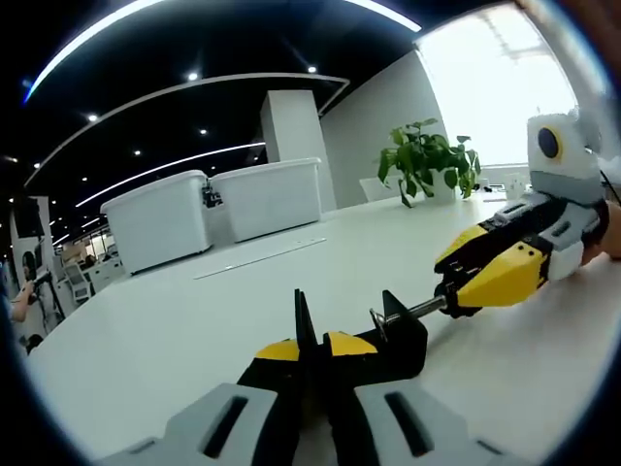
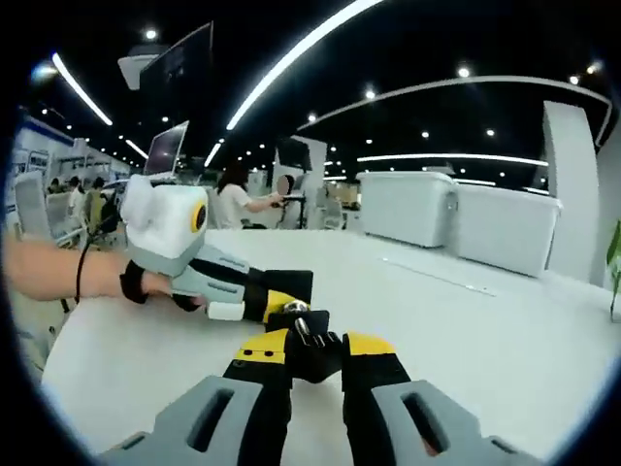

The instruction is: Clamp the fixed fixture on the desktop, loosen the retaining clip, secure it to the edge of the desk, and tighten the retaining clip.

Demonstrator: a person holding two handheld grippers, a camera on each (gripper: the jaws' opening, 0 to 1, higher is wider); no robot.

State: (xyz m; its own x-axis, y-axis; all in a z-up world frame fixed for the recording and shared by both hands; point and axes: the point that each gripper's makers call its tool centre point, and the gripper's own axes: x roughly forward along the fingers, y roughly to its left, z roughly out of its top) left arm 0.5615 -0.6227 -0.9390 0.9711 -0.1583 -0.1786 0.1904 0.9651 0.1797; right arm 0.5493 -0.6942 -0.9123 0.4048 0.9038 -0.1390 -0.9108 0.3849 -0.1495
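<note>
fixture (image 1: pixel 393 335) on desk (image 1: pixel 175 320), well inboard of desk edge | left gripper (image 1: pixel 312 342) pinching fixture body | right gripper (image 1: pixel 464 282) closed on fixture screw handle (image 2: pixel 303 330) | clip loosening under way; edge mounting, tightening left

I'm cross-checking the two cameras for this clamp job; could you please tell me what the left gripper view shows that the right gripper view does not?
Left gripper view: a potted plant by a bright window, and the black clamp seen side-on, its body held in the left gripper while the right gripper grips its screw rod.

Right gripper view: raised monitors, seated people at desks behind, and a hand holding the left gripper.

Both: the white desk, two white storage bins, the clamp and both grippers.
</note>
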